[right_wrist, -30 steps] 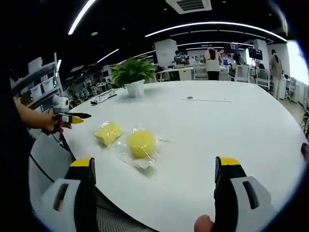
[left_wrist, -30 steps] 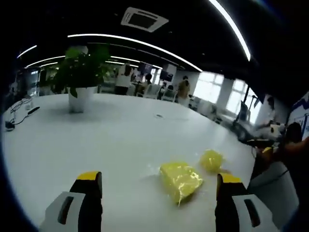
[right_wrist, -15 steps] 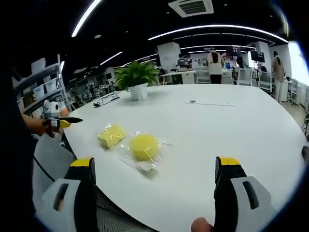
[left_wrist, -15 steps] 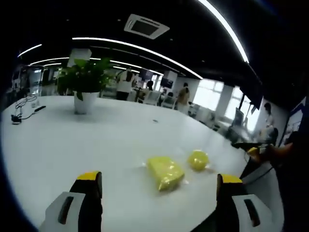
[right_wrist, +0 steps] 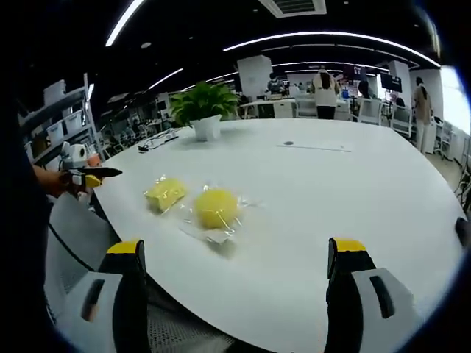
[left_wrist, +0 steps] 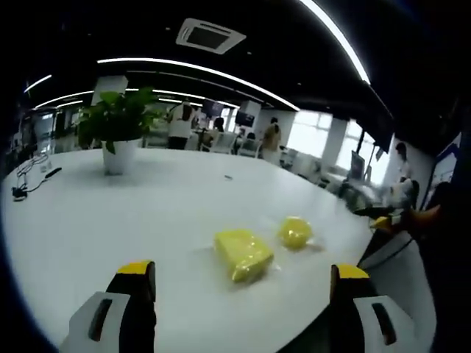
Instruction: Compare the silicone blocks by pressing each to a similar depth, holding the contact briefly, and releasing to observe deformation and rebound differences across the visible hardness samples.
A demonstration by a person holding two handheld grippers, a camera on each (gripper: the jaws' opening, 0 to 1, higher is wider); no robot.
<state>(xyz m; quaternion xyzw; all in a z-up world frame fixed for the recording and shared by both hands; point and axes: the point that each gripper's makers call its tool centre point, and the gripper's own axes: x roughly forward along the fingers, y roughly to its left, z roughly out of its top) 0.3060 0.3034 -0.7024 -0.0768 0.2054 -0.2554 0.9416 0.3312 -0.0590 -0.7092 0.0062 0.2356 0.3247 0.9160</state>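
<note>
On the white desk we see two wrapped yellow blocks, wrapper detail blurred; both grippers hover clear, fingers apart.

**Handheld gripper hardware, both units**

Left gripper: two black jaws, yellow-capped tips, pale grey housings at the base, each with a dark slot. Right gripper: same build, black jaws, yellow caps, grey slotted housings. Seen from the right gripper view, the left gripper has a white body, yellow band and thin black fingers.
</note>
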